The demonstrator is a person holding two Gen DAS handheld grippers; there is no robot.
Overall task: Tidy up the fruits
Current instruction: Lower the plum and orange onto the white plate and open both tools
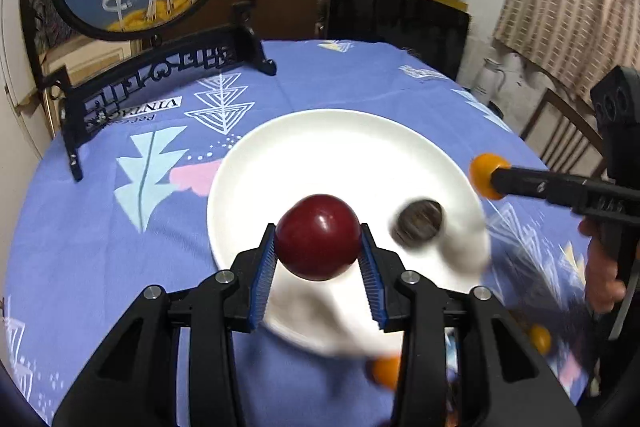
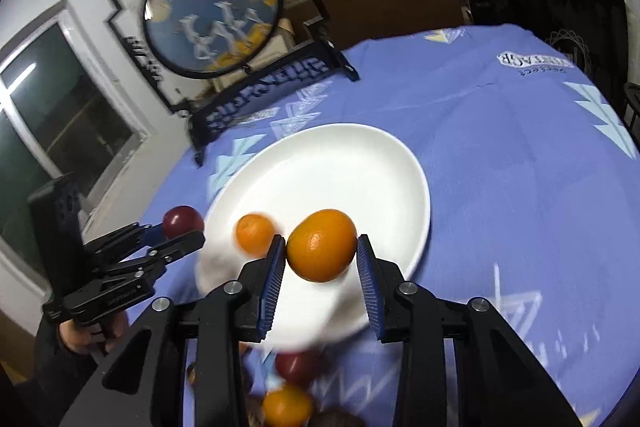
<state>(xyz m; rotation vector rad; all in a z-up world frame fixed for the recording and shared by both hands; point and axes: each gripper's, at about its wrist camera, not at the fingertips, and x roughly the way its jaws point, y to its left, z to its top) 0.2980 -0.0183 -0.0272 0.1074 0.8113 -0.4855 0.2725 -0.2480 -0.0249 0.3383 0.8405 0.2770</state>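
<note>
Over the near rim of the white plate [image 1: 320, 143], the left hand-held gripper [image 1: 318, 251] is clamped on a dark red plum [image 1: 317, 237], carried above the plate rather than resting on it. To its right in the left wrist view a dark, blurred round fruit [image 1: 418, 225] appears over the plate; whether it lies there or is in the air I cannot tell. Further right, the right hand-held gripper [image 2: 322, 251] carries an orange citrus fruit [image 2: 322, 245] between its blue pads: the left pad touches it, while a narrow gap shows at the right pad, so the grip looks loose or just opening.

By my judgement the sorting is barely begun. The plate's middle is bare, and several fruits wait on the blue-clothed worktop [image 2: 500, 147] on the near side of the plate.

Only the right wrist view shows a smaller orange fruit [image 2: 255, 233] at the plate's near edge, plus another plum [image 2: 298, 365] and another orange [image 2: 286, 407] below the plate. Only the left wrist view shows the dark fruit.
</note>
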